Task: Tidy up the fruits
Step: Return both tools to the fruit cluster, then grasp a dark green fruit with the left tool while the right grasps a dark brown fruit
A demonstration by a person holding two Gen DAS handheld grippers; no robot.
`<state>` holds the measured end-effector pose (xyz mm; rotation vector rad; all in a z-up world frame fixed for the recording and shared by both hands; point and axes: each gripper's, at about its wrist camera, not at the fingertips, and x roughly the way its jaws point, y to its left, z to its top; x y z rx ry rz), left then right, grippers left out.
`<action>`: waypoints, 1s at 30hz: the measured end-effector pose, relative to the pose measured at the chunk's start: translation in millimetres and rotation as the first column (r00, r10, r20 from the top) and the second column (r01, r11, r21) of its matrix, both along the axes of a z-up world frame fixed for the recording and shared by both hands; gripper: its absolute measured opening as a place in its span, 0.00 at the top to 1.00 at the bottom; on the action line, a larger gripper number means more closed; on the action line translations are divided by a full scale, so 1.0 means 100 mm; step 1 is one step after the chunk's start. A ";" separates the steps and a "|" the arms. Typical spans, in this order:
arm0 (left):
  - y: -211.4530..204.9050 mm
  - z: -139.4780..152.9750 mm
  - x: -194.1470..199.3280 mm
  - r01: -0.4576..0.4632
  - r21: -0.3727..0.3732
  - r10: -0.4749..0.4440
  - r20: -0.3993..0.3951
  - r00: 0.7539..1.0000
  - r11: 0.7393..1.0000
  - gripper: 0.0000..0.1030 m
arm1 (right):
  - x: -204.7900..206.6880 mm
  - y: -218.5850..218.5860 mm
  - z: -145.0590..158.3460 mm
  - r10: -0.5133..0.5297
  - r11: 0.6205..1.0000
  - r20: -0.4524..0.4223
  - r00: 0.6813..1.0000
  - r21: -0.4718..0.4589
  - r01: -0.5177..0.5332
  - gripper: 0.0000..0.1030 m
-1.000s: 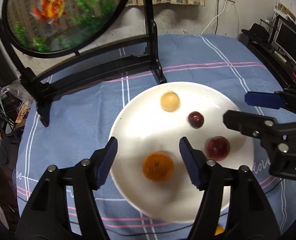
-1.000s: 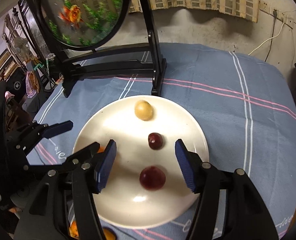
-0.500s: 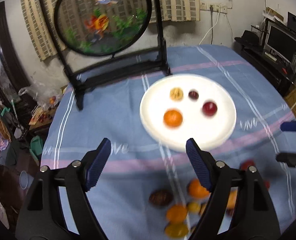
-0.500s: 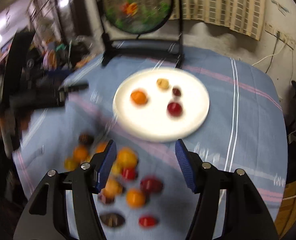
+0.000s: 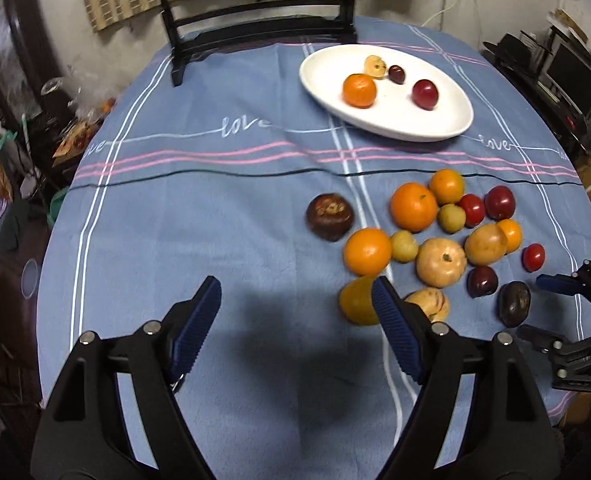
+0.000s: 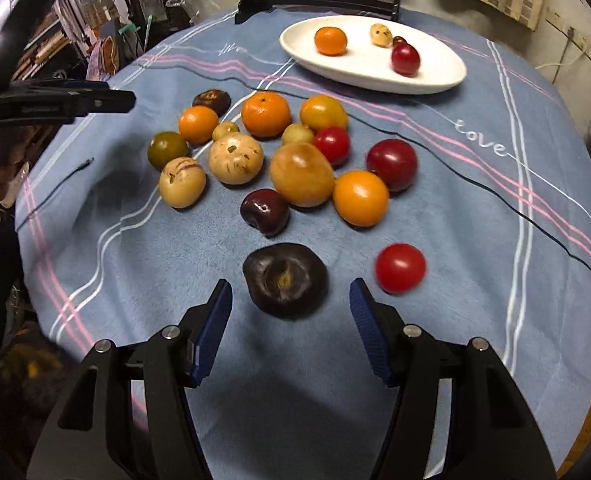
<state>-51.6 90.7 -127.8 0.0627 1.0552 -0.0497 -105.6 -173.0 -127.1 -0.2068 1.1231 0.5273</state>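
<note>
Claws (image 5: 295, 304) (image 6: 290, 308) spread wide, hovering over fruit (image 6: 285, 280)

A white oval plate (image 6: 435, 76) at the table's far side carries four fruits: an orange (image 6: 330, 41), a pale yellow fruit (image 6: 381, 35), a small dark one (image 5: 396, 73) and a red plum (image 6: 405, 59). Nearer, loose fruit (image 6: 301, 174) clusters on the blue cloth, with a dark wrinkled fruit (image 6: 285, 280) and a red tomato (image 6: 400, 268) nearest, apart from the cluster.

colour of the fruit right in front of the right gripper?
Dark purple-black fruit; clearest in the right wrist view.
</note>
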 end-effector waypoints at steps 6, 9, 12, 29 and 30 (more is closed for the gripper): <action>0.06 -0.02 -0.02 -0.018 -0.025 0.018 -0.016 1.000 1.000 0.23 | 0.09 0.14 -0.21 0.004 0.999 -0.022 1.000 -0.044 -0.005 0.50; 0.01 -0.06 -0.01 -0.006 -0.042 0.005 -0.024 1.000 0.999 0.23 | 0.09 0.10 -0.14 0.009 1.000 -0.053 0.999 -0.009 -0.010 0.54; -0.07 -0.14 0.04 0.006 -0.078 -0.010 -0.045 0.999 0.997 0.23 | 0.07 0.04 -0.09 -0.003 1.000 -0.066 0.998 0.007 0.003 0.54; -0.43 -0.59 0.34 -0.026 -0.160 -0.008 -0.210 0.978 0.987 0.58 | 0.10 -0.10 -0.06 -0.040 0.998 -0.100 0.994 0.051 0.046 0.54; -0.47 -0.58 0.33 -0.007 -0.136 -0.020 -0.200 0.980 0.991 0.58 | 0.11 -0.11 -0.06 -0.042 0.998 -0.099 0.994 0.052 0.048 0.54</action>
